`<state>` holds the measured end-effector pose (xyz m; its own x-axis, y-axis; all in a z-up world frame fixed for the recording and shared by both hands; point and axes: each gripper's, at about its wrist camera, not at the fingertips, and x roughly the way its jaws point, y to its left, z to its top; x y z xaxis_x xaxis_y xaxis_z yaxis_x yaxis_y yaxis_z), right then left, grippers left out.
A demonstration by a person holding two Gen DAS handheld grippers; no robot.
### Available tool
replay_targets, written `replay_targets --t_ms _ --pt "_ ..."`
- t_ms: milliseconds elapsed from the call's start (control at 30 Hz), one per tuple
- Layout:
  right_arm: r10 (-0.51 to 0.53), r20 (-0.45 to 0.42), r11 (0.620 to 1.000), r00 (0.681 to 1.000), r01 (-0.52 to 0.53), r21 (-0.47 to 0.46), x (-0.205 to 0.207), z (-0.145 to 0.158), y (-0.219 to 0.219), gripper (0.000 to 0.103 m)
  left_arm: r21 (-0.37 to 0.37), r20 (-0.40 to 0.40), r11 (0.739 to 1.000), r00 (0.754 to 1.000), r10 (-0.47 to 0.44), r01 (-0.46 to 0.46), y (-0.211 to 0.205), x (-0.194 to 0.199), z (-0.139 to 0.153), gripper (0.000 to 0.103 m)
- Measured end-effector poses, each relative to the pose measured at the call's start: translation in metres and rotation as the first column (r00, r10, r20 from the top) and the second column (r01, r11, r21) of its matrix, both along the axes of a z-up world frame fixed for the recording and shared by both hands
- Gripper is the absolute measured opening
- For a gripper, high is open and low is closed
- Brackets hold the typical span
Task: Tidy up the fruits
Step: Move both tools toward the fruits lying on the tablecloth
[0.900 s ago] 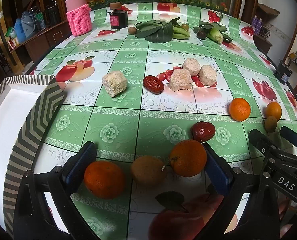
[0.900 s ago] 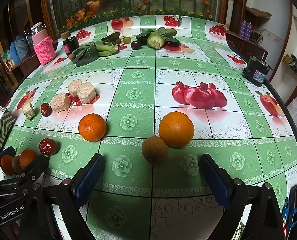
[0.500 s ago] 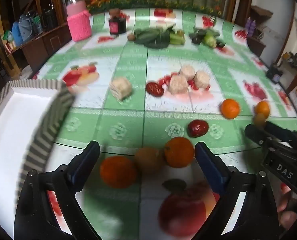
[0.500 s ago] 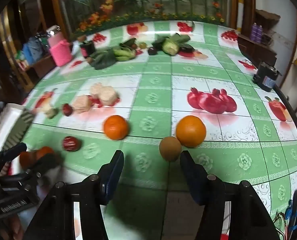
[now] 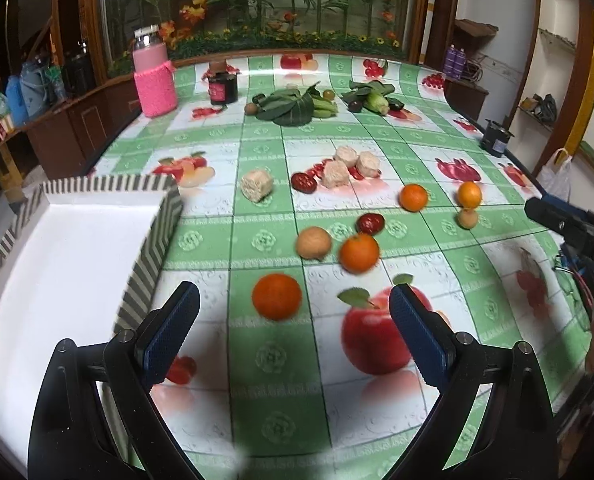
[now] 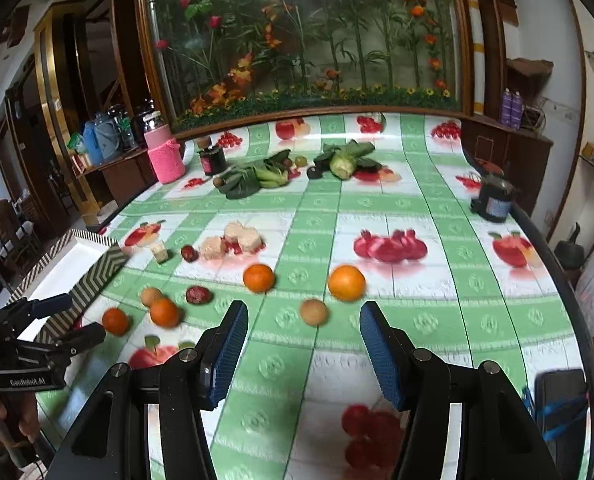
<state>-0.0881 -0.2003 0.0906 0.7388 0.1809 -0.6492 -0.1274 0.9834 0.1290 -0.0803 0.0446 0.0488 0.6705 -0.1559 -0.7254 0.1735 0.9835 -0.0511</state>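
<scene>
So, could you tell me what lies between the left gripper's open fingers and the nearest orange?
Nothing: in the left wrist view only bare tablecloth separates the left gripper from the nearest orange, just beyond its fingertips.

At the right edge of the left wrist view, the black body of the right gripper (image 5: pixel 577 232) carries white letters, of which only "DA" shows before the frame cuts them off. At the lower left of the right wrist view, the black left gripper (image 6: pixel 63 322) bears a blurred white "GenRobot.AI".
</scene>
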Motion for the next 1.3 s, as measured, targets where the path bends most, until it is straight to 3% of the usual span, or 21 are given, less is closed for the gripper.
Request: replay_targets --t_ms 100,267,367,533,1100,1200,1300 --pt "0.016 -0.021 1.0 1.0 -0.016 0.025 -0.004 -0.006 -0.001 0.058 -0.011 -0.017 1.0 1.0 -0.014 0.014 0.0 -0.002 -0.004 0.097" --pt "0.005 -0.027 1.0 1.0 -0.006 -0.026 -0.013 -0.011 -0.002 0.057 -0.009 -0.019 1.0 0.999 -0.025 0.025 0.006 -0.012 -0.004 0.097" --pt "0.018 -0.044 1.0 0.999 -0.017 0.018 -0.013 -0.014 -0.008 0.055 -0.012 -0.026 1.0 1.0 -0.011 0.011 0.013 -0.011 -0.005 0.097" --pt "0.029 -0.061 1.0 0.998 -0.028 0.005 -0.009 -0.024 -0.002 0.054 -0.025 -0.056 1.0 0.998 0.016 -0.017 0.023 -0.007 -0.012 0.097" --pt "0.016 -0.132 0.998 0.991 -0.008 0.063 0.03 -0.036 -0.007 0.054 0.005 -0.089 1.0 0.996 0.028 -0.028 0.014 0.011 -0.022 0.097" --pt "-0.016 -0.148 1.0 0.989 0.015 -0.006 0.04 -0.036 -0.006 0.054 0.015 -0.087 1.0 0.996 0.026 -0.025 0.013 0.012 -0.021 0.097" --pt "0.014 -0.172 1.0 0.985 -0.015 -0.006 0.052 -0.041 -0.007 0.054 0.026 -0.081 0.999 0.996 0.031 -0.029 0.012 0.014 -0.021 0.097"
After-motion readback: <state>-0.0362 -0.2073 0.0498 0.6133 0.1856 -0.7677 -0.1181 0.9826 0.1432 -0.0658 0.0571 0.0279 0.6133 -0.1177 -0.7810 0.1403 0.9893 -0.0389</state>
